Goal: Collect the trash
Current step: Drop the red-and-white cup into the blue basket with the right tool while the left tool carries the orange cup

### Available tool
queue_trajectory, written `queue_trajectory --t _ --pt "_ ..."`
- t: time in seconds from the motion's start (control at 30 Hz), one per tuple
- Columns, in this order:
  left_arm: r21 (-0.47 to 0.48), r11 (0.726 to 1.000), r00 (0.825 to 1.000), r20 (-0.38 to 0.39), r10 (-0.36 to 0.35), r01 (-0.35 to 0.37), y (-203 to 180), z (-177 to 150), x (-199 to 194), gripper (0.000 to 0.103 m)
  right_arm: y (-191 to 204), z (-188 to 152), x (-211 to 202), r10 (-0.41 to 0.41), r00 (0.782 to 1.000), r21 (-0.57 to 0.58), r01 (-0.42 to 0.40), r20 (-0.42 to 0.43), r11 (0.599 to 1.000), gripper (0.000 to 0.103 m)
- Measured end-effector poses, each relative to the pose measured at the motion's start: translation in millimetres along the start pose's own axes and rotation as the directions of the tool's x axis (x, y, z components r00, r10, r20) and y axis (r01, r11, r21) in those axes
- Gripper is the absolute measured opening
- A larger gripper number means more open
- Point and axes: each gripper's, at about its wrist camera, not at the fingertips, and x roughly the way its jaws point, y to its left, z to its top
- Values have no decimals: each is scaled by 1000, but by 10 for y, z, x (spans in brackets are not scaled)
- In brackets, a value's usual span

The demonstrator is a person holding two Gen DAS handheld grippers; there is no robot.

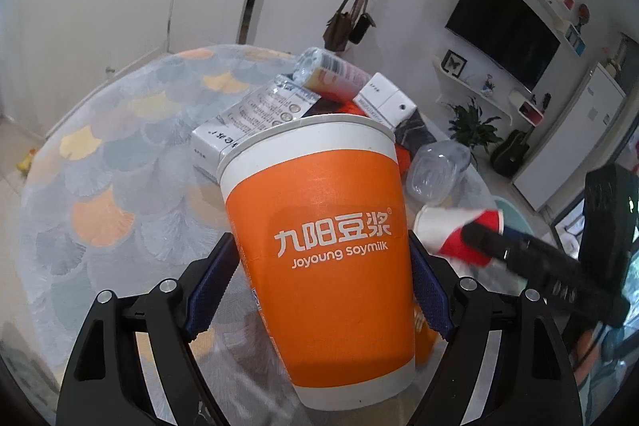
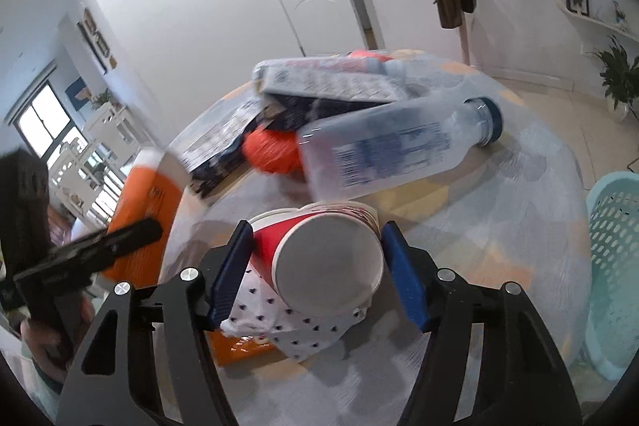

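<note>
1. Your left gripper (image 1: 323, 290) was clamped on the upright orange soymilk cup (image 1: 319, 238), near edge of the table (image 1: 100, 154).
2. Your right gripper (image 2: 315, 270) bracketed the red paper cup (image 2: 327, 262), lying on its side, base toward you; contact unclear.
3. Teal basket (image 2: 615, 266) sat far right, nearer your right gripper.

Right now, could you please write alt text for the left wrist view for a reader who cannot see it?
The left tongs grip an upright orange Joyoung soymilk cup over a round table with a patterned cloth. Behind it lie cartons and plastic bottles; to the right, the right tongs reach a red-and-white paper cup.
</note>
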Motion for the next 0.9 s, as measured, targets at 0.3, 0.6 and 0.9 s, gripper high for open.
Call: queue_trajectory --t 0.3,0.6,0.9 --pt "49 998 997 66 -40 37 -174 7 -204 79 53 -143 -265 -42 995 4 42 89 999 62" --pt "167 980 981 139 -133 109 -735 241 -446 79 -41 43 -890 -99 966 25 95 239 995 62" --pt "326 921 958 116 -263 214 -1811 520 -388 79 -649 93 -1739 -309 873 165 265 378 950 62"
